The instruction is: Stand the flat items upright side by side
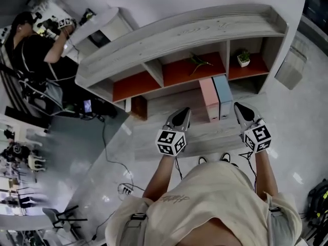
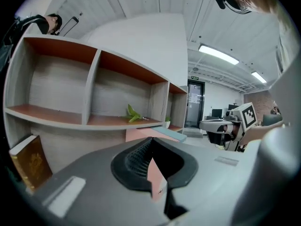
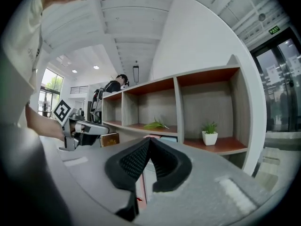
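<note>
Two flat items stand upright side by side on the wide lower shelf board [image 1: 169, 106]: a pink one [image 1: 209, 98] and a light blue one [image 1: 223, 95] against its right side. My left gripper [image 1: 183, 111] hovers just left of the pink item, jaws together with nothing between them. My right gripper [image 1: 240, 108] hovers just right of the blue item, also shut and empty. In the left gripper view the pink item [image 2: 141, 133] and the blue one [image 2: 170, 134] lie beyond the closed tips [image 2: 151, 140]. In the right gripper view the closed tips [image 3: 149, 140] hide most of both items.
A brown book [image 1: 138, 107] stands at the left end of the lower shelf board. The upper compartments hold a green leafy sprig [image 1: 200, 61] and a small potted plant [image 1: 244, 58]. A person [image 1: 36, 45] stands behind the shelf at the far left. Cables [image 1: 120, 183] trail on the floor.
</note>
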